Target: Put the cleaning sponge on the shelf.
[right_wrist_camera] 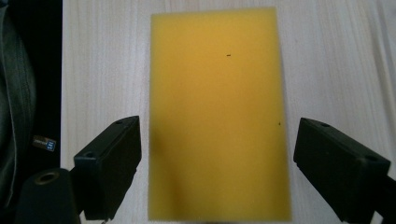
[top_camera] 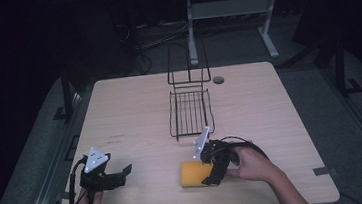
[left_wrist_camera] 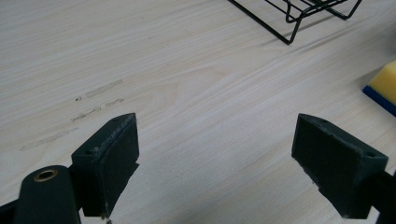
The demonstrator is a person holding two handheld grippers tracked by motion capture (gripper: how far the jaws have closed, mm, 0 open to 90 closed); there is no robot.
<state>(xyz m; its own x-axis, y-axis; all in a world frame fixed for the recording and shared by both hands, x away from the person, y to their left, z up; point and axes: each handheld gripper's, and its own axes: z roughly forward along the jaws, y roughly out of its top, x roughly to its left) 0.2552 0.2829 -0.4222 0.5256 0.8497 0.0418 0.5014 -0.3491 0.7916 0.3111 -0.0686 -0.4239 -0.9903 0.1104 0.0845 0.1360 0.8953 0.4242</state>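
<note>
A yellow sponge [top_camera: 195, 173] with a blue underside lies flat near the table's front edge. In the right gripper view the sponge [right_wrist_camera: 217, 112] lies between the two black jaws, which stand wide apart on either side without touching it. My right gripper [top_camera: 211, 172] is open and tilted down over the sponge's right end. My left gripper [top_camera: 123, 174] is open at the front left, above bare tabletop. The sponge's corner [left_wrist_camera: 385, 86] shows at the right edge of the left gripper view, well off from that open gripper [left_wrist_camera: 215, 163].
A black wire rack [top_camera: 189, 101] stands at the table's middle back, its lower tray [left_wrist_camera: 299, 14] also in the left gripper view. A round cable hole [top_camera: 218, 80] sits beside it. The wooden table [top_camera: 120, 118] ends close behind the sponge; a dark sleeve [right_wrist_camera: 18, 107] lies past the edge.
</note>
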